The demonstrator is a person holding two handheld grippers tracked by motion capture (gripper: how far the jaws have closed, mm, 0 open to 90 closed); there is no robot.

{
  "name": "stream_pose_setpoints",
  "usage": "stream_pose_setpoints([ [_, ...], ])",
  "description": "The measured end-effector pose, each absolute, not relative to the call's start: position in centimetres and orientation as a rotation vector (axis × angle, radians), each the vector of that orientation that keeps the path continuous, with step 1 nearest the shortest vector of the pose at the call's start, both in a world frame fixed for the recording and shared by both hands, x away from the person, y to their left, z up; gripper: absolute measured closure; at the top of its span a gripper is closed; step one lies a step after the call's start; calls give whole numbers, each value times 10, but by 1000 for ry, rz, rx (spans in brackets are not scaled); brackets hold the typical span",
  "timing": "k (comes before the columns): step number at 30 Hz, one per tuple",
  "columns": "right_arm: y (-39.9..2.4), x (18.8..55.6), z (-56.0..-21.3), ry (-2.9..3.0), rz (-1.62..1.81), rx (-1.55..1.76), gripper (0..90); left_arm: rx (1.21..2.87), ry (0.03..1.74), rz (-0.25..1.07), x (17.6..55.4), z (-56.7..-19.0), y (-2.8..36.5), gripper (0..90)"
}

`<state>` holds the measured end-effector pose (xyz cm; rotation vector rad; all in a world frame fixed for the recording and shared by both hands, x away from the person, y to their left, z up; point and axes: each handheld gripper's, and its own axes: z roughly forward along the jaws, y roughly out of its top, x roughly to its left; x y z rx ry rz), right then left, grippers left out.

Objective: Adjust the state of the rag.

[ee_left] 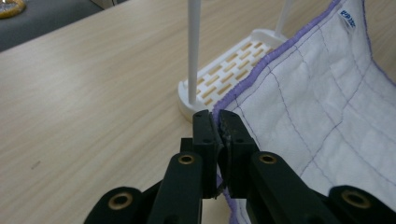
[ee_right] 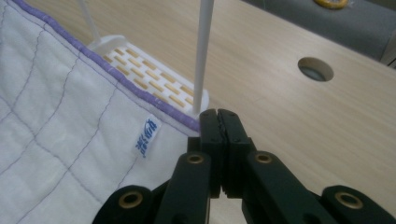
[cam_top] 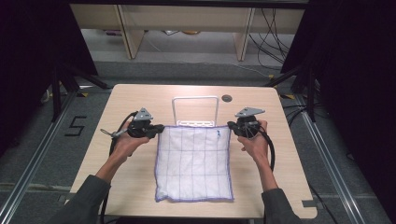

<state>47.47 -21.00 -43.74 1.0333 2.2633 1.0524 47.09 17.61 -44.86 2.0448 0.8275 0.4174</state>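
- High view: a white quilted cloth (cam_top: pixel 194 163) with purple trim lies on the middle of the table (cam_top: pixel 130 100), its near edge close to the table's near edge. Its far edge is lifted between the two grippers, just in front of a white wire rack (cam_top: pixel 195 112) that stands nearer the far edge.
- High view: the left gripper (cam_top: pixel 156 129) pinches the cloth's far left corner and the right gripper (cam_top: pixel 232 125) the far right corner. Each is held in a hand, with the far hem pulled nearly straight between them.
- Left gripper view: the jaws are clenched on the purple hem at the corner, with only a thin strip of fabric between them. The rack's slotted base (ee_left: pixel 229 70) and one upright rod (ee_left: pixel 193 51) stand just beyond the tips.
- Right gripper view: the jaws are pressed tight at the other corner, beside the small blue label (ee_right: pixel 146 136). The rack's second rod (ee_right: pixel 204 56) rises right behind, and a round hole in the table (ee_right: pixel 315 69) lies farther off.
- Judged step: raising the cloth to drape it over the rack's top bar.
- To do it well, I would keep both hands level and the hem taut, raise it above the bar before moving it forward, and centre the cloth between the rods.
- The bite on both corners is shallow, so a jerk could pull a corner free or drag the light rack.
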Motion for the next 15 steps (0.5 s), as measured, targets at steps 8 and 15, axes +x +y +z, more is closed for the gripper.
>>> stream_pose_setpoints([
  [8,-208,461,-419,2250,1064,971,900,2010,794,423,455,-438,181,851],
  [15,-209,445,-415,2249,1087,953,900,2001,745,393,436,-431,185,850],
])
